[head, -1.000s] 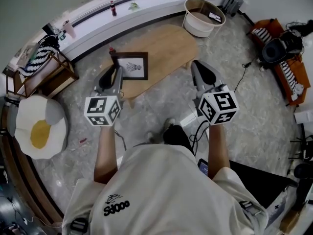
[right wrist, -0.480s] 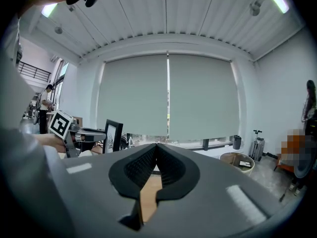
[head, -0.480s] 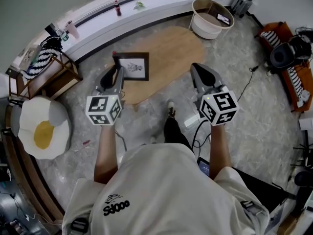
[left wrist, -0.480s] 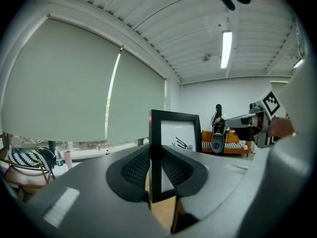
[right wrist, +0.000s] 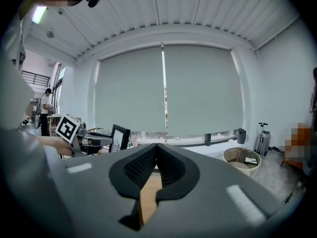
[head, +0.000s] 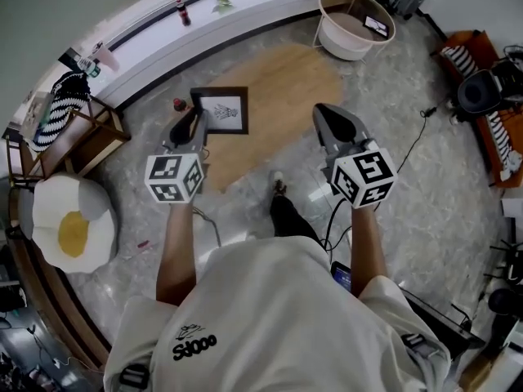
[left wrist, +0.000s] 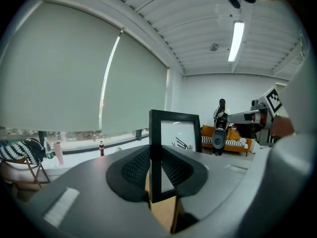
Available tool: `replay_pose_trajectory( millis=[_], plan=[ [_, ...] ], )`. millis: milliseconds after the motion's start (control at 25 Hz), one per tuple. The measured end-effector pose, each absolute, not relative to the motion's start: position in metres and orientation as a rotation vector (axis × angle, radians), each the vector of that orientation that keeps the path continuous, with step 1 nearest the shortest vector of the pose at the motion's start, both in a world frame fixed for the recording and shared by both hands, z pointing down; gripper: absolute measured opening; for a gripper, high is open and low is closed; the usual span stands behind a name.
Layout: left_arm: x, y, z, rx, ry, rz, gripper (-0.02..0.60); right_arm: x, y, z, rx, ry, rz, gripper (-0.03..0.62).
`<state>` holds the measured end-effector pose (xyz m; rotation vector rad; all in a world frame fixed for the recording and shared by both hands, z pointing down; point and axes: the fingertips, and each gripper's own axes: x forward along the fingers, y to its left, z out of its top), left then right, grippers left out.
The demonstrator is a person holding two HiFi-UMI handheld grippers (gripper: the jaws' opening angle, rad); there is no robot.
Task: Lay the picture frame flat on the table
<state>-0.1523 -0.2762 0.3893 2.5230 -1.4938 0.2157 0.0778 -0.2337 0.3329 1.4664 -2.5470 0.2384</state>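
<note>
**Frame pinched upright at the worktop's left**

The picture frame (left wrist: 181, 133) stands upright over the left part of the wooden worktop (head: 286, 80). The left tongs (head: 194, 119) pinch its left edge. I cannot tell whether its base touches the wood. The right tongs (head: 321, 111), pressed together and empty, hover by the worktop's near right edge.

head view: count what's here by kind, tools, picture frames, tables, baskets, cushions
tools: 2 (left tool, right tool)
picture frame: 1
table: 1
basket: 1
cushion: 1
total: 6
</note>
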Motion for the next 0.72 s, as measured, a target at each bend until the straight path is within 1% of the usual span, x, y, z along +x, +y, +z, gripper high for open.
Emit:
replay_pose_trajectory(
  millis=[320, 720],
  plan=[
    [-0.11, -0.373, 0.467, 2.427, -1.395, 0.332, 0.078, 0.115, -0.321, 0.379, 1.447, -2.46, 0.323, 0.003],
    [-0.058, -0.449, 0.566, 2.294, -1.273, 0.461, 0.078, 0.164, -0.393, 0.439, 1.423, -2.373, 0.458, 0.003]
  ],
)
